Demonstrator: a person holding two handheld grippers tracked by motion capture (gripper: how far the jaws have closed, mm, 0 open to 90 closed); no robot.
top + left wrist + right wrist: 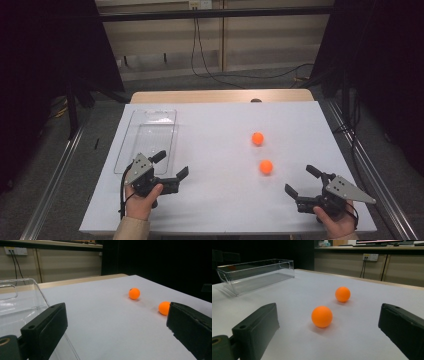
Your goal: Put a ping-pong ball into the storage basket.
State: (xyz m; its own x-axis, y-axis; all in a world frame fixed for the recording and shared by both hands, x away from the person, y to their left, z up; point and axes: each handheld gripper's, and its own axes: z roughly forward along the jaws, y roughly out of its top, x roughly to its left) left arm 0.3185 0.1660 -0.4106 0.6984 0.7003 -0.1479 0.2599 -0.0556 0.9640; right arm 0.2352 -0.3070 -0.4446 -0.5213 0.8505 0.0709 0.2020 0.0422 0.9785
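Two small round orange balls are seen on the white tabletop (220, 150), right of its middle. The nearer orange ball (266, 167) lies just ahead and to the left of the right gripper (302, 181), which is held in the person's right hand (336, 221) near the front right corner of the table. This gripper's jaws are spread wide apart and nothing is held between them; in the right gripper view the nearer ball (322, 316) is framed between the two black jaws, a little way off and untouched. The farther orange ball (257, 138) rests behind the first, apart from it, and is seen beyond it in the right gripper view (342, 294).

The left gripper (171, 164) is held in the person's left hand (142, 200) at the front left of the table, its jaws likewise parted and empty. It is placed at the near end of a clear rectangular plastic bin (150, 137), which stands along the left side of the table with nothing seen inside. In the left gripper view the bin's transparent wall (22, 300) is seen beside the left jaw, and both balls are seen well away across the table, the nearer one (164, 308) partly covered by the right jaw.
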